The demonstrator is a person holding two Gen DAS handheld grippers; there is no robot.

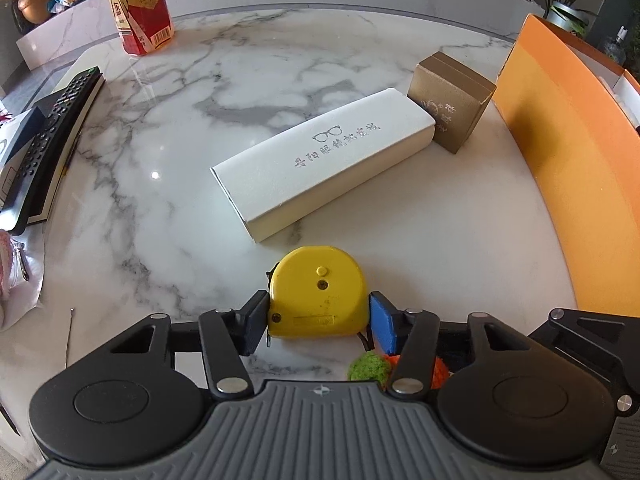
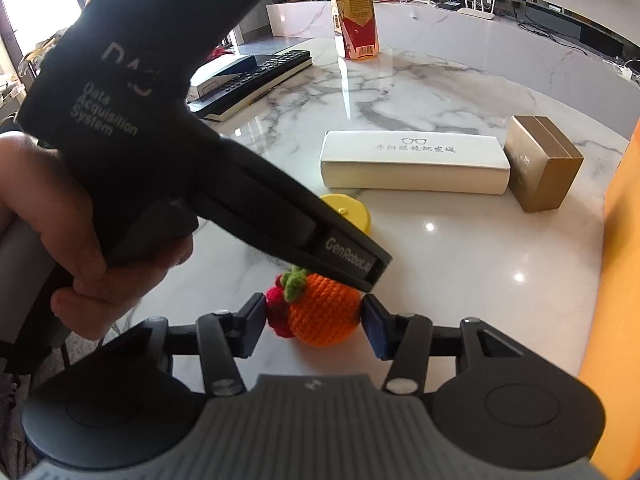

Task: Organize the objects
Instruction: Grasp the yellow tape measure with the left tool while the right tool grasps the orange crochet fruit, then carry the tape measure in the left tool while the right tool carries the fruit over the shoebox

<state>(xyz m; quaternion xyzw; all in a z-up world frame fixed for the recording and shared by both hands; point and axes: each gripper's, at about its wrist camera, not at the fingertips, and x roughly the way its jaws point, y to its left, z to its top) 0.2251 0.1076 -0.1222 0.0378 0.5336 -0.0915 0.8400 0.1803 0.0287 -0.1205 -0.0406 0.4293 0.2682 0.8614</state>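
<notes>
Tape measure (image 1: 318, 294), yellow, sits on the marble counter (image 1: 168, 184) clamped between both pads of the left hand-held gripper (image 1: 318, 316), with the white glasses box (image 1: 324, 160) just ahead. From the right wrist, the right hand-held gripper (image 2: 314, 320) squeezes a crocheted orange (image 2: 324, 310) with a red berry on the counter; the left tool's body looms up-left.

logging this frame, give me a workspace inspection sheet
surface: white marble table, glossy
job's things: yellow tape measure; crochet orange; white glasses box; gold box; orange bin
clutter: drink bottle, remote on books
grippers: left gripper closed on tape measure; right gripper around crochet orange, contact unclear
cables: nothing seen on the table
surroundings: marble counter, plants behind
</notes>
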